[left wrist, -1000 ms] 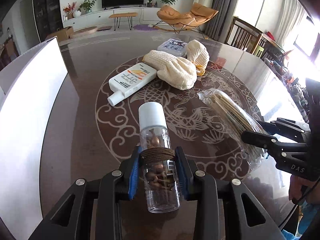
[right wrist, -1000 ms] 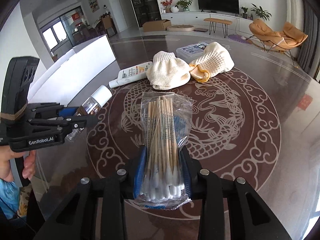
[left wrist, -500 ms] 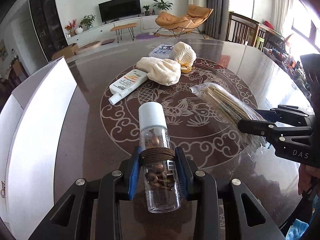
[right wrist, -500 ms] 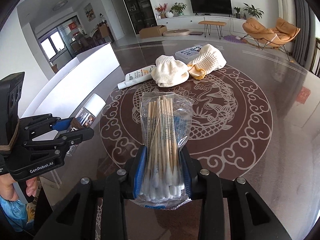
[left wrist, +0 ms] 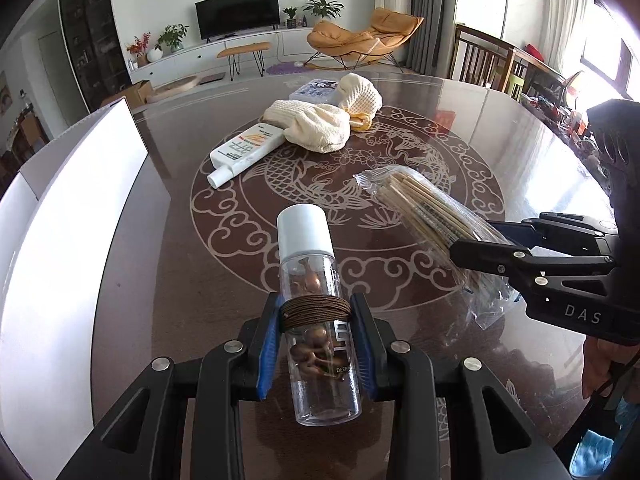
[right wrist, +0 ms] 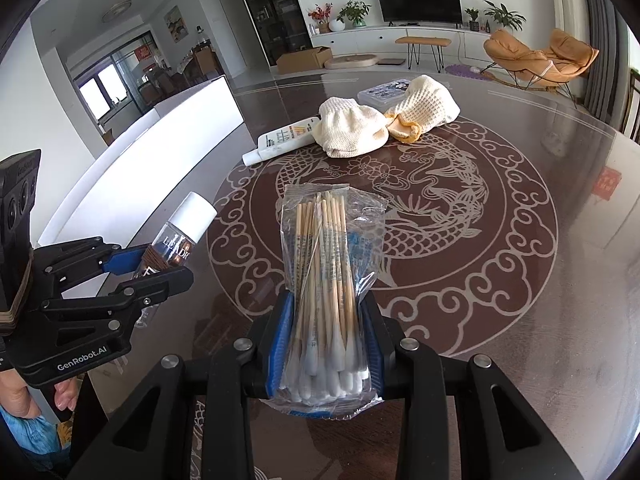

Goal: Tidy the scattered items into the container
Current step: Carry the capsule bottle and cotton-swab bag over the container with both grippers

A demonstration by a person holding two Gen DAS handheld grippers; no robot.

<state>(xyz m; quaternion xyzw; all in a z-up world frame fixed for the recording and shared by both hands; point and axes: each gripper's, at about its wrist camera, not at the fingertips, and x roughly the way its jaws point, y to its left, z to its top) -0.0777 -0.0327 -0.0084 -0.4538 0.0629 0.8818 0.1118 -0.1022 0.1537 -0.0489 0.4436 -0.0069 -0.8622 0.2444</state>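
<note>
Two grippers: left gripper, right gripper, both above the dark glossy worktop.
Left fingers: clamped on one clear white-capped bottle at its cord-wrapped middle.
Right fingers: clamped on one clear bag of cotton swabs.
On worktop centre: one white tube, two cream knitted gloves, one flat clear box.
Left edge: one white container.

A clear bottle with a white cap, brown cord wound round its middle and brown capsules inside, is held up off the table, cap pointing away. A clear bag of cotton swabs is likewise held aloft, white tips nearest, wooden sticks fanned forward. Left on the table, a white tube is laid flat, cap toward the near side. Touching it, a cream knitted cloth is slumped, with a second one just beyond. A flat pack is tucked behind them. The white container is seen at the left edge.
</note>
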